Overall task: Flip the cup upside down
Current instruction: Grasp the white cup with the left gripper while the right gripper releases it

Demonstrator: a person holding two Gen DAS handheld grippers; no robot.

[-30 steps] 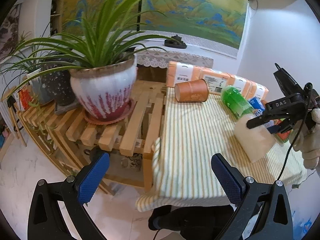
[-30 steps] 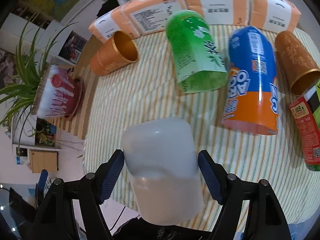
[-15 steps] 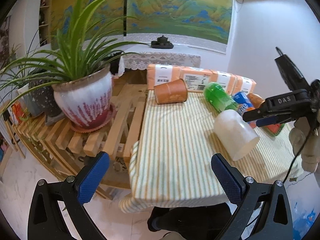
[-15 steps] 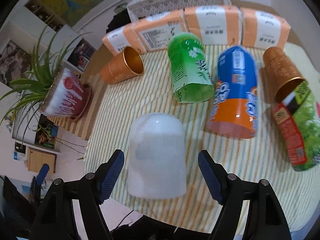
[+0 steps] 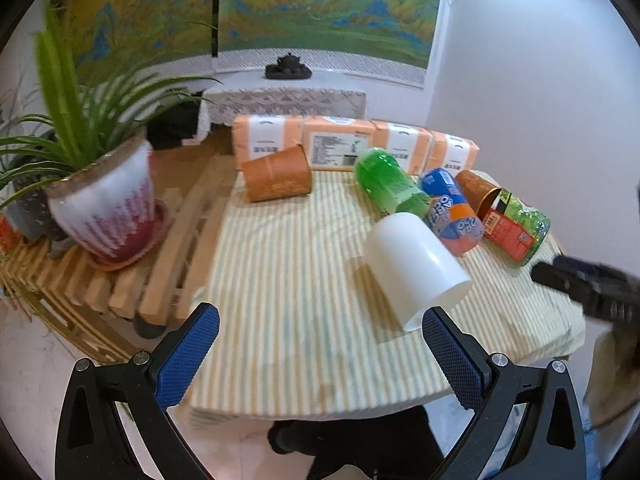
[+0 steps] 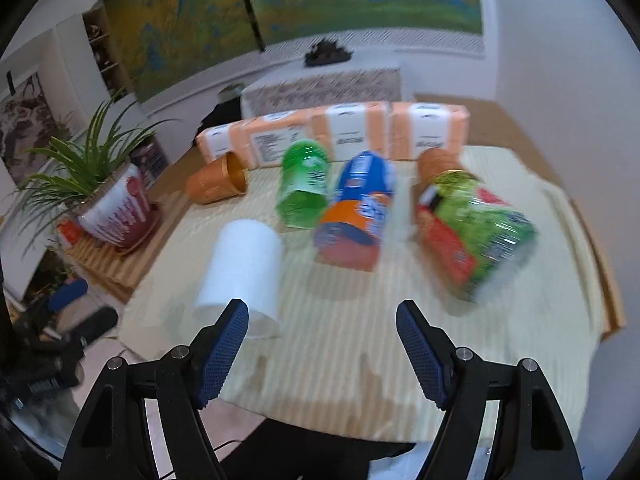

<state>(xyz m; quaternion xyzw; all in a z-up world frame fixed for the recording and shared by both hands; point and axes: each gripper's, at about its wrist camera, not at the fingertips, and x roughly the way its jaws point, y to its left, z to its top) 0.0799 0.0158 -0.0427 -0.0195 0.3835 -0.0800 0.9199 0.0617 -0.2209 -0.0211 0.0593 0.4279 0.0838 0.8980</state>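
Note:
A white plastic cup [image 5: 416,270] stands upside down on the striped tablecloth [image 5: 288,280], rim on the cloth, near the table's front edge. It also shows in the right wrist view [image 6: 244,270], ahead and left of my right gripper. My left gripper [image 5: 316,354] is open and empty, in front of the table, apart from the cup. My right gripper [image 6: 322,354] is open and empty, drawn back from the cup; its body shows blurred at the right of the left wrist view [image 5: 588,286].
Behind the cup lie a green bottle [image 5: 390,184], a blue-orange bottle [image 5: 452,212], a red-green bottle [image 5: 514,228] and two copper cups [image 5: 276,180], [image 5: 478,192]. Orange packs [image 5: 348,148] line the back. A potted plant [image 5: 104,200] stands on a wooden rack at left.
My right gripper has let go of the white cup and pulled back and to the right. The cup now stands alone. My left gripper's view has swung towards the table.

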